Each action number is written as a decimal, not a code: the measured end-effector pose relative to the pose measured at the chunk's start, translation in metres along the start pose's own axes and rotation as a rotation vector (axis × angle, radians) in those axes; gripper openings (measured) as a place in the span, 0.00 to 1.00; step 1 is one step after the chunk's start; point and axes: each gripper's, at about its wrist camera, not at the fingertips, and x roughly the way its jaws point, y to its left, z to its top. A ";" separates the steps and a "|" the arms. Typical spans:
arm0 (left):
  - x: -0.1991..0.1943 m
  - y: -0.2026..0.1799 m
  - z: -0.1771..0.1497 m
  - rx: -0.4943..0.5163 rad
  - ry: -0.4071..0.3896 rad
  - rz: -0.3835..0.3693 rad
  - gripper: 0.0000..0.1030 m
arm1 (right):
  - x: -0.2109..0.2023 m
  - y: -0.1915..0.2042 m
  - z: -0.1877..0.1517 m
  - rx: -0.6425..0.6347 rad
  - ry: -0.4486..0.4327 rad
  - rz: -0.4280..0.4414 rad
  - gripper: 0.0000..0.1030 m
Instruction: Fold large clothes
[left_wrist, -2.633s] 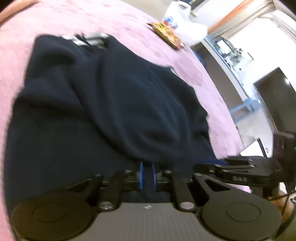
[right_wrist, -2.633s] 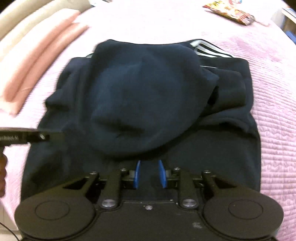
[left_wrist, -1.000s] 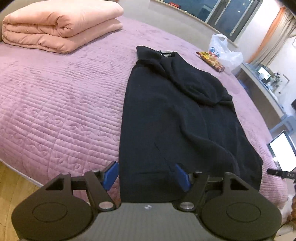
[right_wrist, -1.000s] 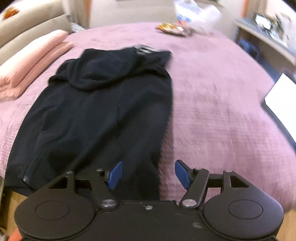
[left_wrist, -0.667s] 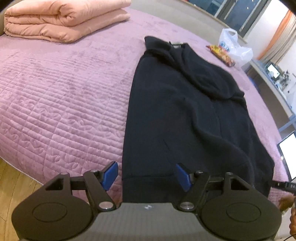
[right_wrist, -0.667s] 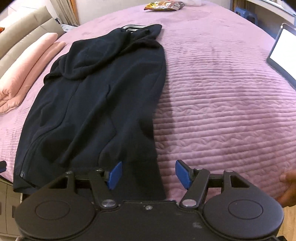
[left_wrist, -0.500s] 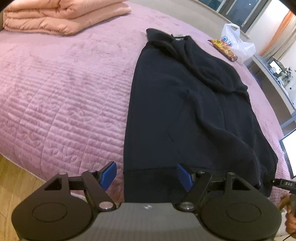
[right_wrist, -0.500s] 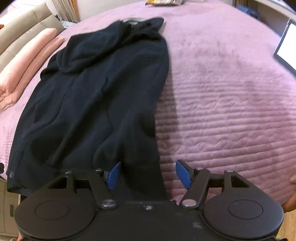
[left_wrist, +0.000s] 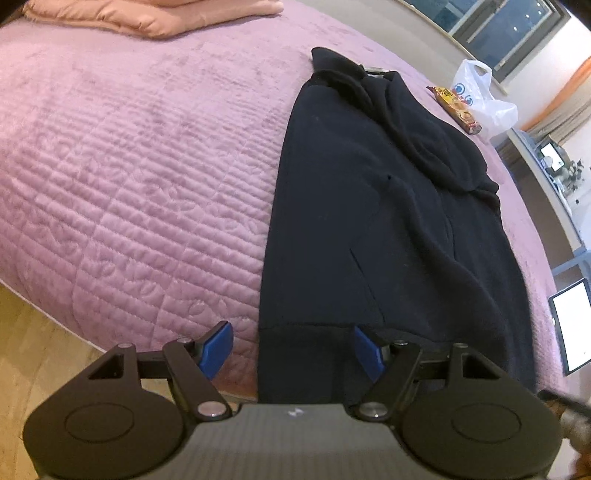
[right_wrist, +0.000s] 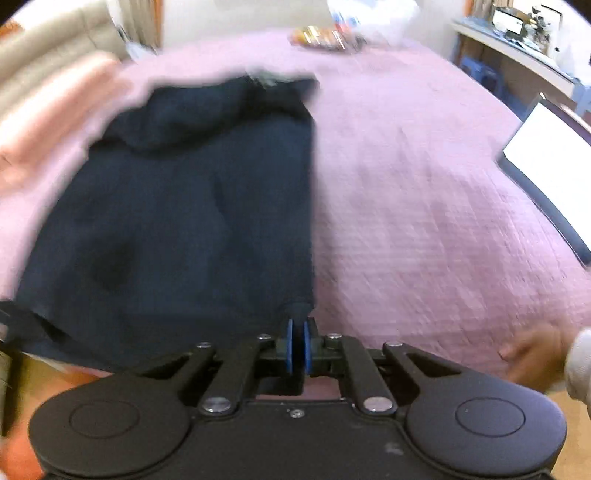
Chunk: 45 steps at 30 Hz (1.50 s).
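Seen along the left gripper (left_wrist: 291, 349): blue pads spread wide, one pad over the pink bedspread (left_wrist: 129, 177), the other over dark cloth, with the near left corner of the hem between them and not pinched. Lying lengthwise on the bed, a dark hoodie (left_wrist: 362, 221), hem toward the camera at the bed's near edge, hood folded down over the back at the far end. Far left, a folded peach blanket (left_wrist: 155, 14); beyond the hoodie's far end, a snack packet (left_wrist: 456, 109) just beside a white plastic bag (left_wrist: 480, 96). At the right edge, a lit laptop screen (left_wrist: 570, 328) resting on the bed, and wooden floor (left_wrist: 37, 347) below the bed's near left edge. Seen along the right gripper (right_wrist: 298, 345), heavily blurred: blue pads pressed together, with a small bunch of dark cloth at the hoodie's (right_wrist: 184, 206) near right corner sitting right at their tips; too smeared to confirm whether the cloth is actually clamped. Bedspread (right_wrist: 424, 206) filling the right half, the laptop (right_wrist: 546, 162) at the far right, a bare hand (right_wrist: 532, 350) with a pale sleeve low right, and the peach blanket (right_wrist: 48, 110) a soft smear at left.
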 end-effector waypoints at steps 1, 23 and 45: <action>0.002 0.000 -0.001 -0.002 0.006 -0.010 0.71 | 0.022 -0.003 -0.006 0.004 0.053 -0.047 0.04; 0.010 0.058 -0.031 -0.210 -0.044 -0.172 0.08 | -0.004 0.020 -0.008 -0.003 -0.018 0.188 0.48; -0.048 0.006 -0.001 0.053 -0.197 -0.134 0.30 | -0.010 0.166 -0.020 -0.366 0.018 0.430 0.28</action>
